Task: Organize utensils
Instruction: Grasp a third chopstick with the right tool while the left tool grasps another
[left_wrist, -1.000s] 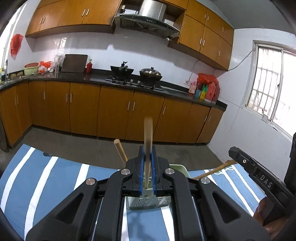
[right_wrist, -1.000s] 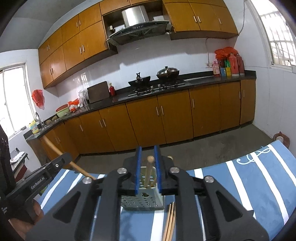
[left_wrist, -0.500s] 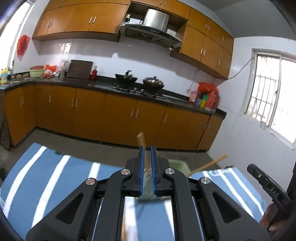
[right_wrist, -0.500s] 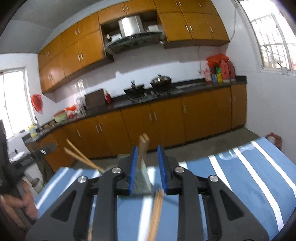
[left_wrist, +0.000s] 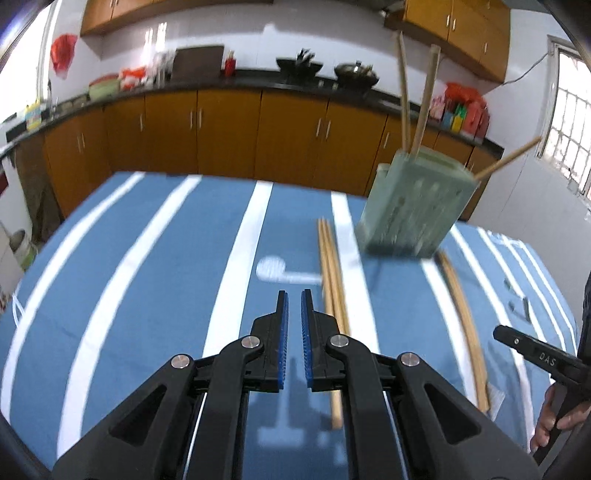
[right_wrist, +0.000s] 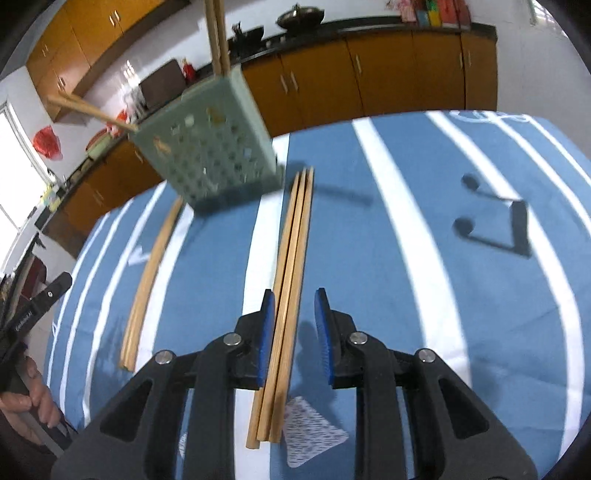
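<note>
Striped cloth (right_wrist: 406, 221); chopsticks (right_wrist: 291, 258) between right gripper (right_wrist: 294, 314)

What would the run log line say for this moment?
left gripper: empty, narrow gap | right gripper: open around chopsticks on cloth | holder: some chopsticks in

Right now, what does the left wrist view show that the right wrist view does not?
Left only: the left claw, empty, jaws slightly apart, and a window.
Right only: the right claw, open astride lying chopsticks, and a note print.
Both: the green holder with sticks standing in it, on the striped cloth.
</note>
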